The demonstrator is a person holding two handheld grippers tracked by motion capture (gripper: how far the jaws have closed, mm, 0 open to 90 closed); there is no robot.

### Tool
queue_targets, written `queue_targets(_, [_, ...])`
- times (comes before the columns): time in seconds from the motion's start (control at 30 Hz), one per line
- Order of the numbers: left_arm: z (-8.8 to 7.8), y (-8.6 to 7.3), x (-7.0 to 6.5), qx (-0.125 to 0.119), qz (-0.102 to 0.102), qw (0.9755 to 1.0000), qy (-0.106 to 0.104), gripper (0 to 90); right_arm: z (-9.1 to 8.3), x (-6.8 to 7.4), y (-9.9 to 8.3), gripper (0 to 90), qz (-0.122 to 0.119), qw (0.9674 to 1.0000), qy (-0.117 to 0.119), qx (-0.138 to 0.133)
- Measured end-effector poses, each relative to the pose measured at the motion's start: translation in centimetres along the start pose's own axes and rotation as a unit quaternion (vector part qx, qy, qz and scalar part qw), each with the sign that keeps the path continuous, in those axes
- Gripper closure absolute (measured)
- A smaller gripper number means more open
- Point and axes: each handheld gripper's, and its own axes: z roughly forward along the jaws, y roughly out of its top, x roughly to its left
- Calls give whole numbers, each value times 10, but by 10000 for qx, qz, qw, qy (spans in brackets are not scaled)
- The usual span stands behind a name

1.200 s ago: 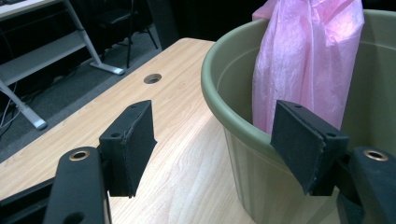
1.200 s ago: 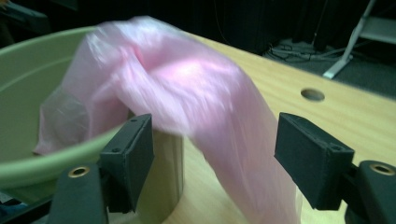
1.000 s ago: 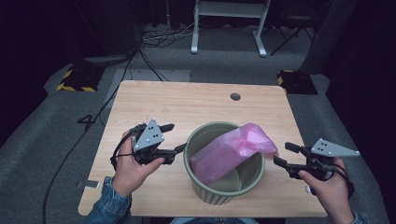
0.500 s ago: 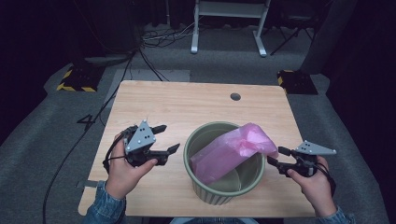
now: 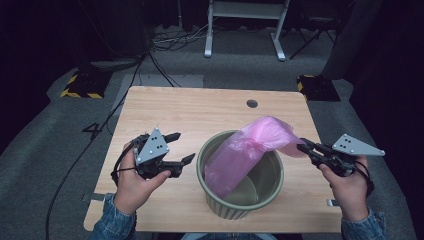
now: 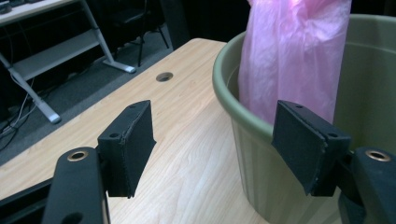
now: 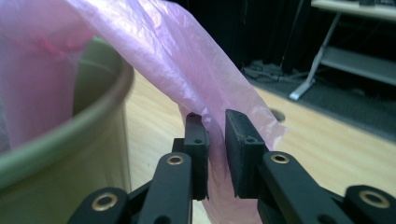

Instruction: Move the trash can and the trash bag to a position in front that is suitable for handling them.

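Light falls from above onto the desk (image 5: 200, 115), so the wood is bright while the floor and the room around it are very dim, almost black at the corners. Shadows are soft. The high view is a little grainy. In both gripper views the near jaws and the far background are slightly unsharp.

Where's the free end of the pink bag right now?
In the high view, the pink bag drapes over the right rim of the green bin; its end sits between the right gripper jaws.
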Motion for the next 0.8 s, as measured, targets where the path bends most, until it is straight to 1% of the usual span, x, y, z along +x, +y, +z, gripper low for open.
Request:
queue_targets(0.1, [3,10,-3,-28,112,9999,-48,294,1,6,12,808,-155,9999,57,-47])
queue_targets(0.2, [9,20,-7,-49,245,9996,-137,294,2,11,19,815,-266,9995,122,-85])
queue_targets(0.33, [18,30,-12,-37,377,9990,-253,294,5,16,25,816,-325,9992,196,-117])
queue_targets(0.57, [32,41,-14,-47,420,9983,-413,295,7,23,36,816,-430,9984,314,-196])
queue_targets(0.8, [39,45,-17,-48,460,9974,-544,302,14,37,47,816,-601,9966,501,-276])
